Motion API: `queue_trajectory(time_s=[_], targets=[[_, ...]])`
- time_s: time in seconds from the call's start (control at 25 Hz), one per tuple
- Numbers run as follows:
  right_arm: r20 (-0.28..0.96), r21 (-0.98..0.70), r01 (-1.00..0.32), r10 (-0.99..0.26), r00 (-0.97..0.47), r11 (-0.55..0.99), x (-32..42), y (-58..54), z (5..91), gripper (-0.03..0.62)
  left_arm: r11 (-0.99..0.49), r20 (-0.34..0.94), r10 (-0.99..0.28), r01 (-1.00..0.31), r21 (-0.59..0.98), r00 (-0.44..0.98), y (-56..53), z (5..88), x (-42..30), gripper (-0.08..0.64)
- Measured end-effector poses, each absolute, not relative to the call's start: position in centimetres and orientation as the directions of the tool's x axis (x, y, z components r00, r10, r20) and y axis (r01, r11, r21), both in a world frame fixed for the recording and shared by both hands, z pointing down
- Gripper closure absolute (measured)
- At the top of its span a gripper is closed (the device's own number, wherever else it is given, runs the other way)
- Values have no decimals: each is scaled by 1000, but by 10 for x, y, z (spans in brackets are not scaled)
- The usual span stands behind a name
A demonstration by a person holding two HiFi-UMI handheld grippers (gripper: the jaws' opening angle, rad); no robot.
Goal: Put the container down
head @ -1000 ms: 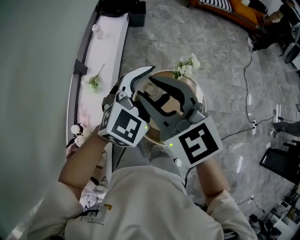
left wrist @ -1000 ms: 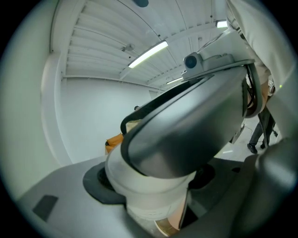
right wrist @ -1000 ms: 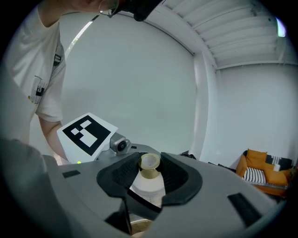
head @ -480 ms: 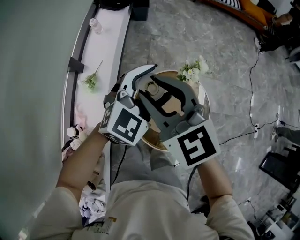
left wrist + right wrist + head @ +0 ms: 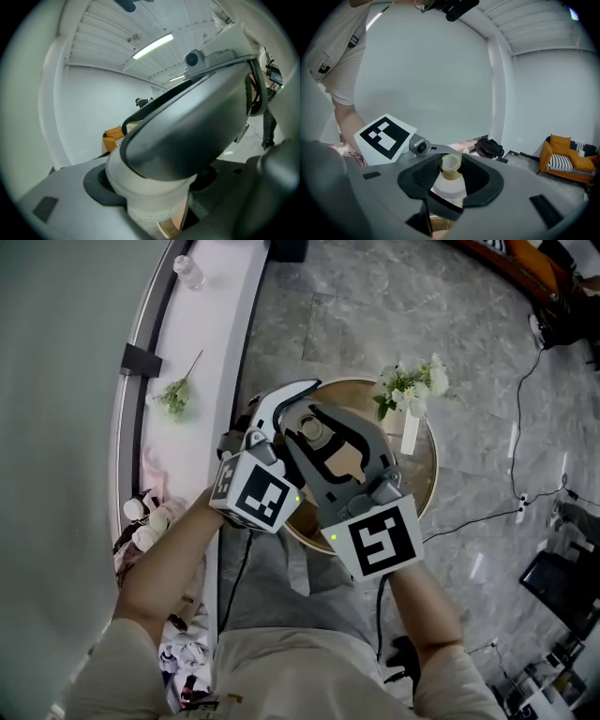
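Pinching 1 white container [image 5: 450,188] w/ both L gripper [image 5: 152,197] and R gripper [image 5: 450,174], above round wooden table [image 5: 424,482].

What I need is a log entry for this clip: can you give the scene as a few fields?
held object: white container with a yellowish cap
left gripper: fingers closed on the container
right gripper: fingers closed around the container
below: round wooden table, flowers at its far edge
set down: cannot tell, the base is hidden
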State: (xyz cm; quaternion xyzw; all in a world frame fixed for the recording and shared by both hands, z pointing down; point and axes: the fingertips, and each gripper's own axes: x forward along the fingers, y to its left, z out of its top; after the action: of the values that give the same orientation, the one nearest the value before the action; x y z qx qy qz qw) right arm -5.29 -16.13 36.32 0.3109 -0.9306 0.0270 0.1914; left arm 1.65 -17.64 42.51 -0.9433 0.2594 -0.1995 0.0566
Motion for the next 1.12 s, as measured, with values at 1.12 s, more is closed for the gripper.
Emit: queue_trajectory(time_s=[1.12], targets=[[554, -47, -651, -523, -648, 757, -44, -169, 644, 451, -919, 430, -386, -384, -96, 816, -168, 706, 27, 210]])
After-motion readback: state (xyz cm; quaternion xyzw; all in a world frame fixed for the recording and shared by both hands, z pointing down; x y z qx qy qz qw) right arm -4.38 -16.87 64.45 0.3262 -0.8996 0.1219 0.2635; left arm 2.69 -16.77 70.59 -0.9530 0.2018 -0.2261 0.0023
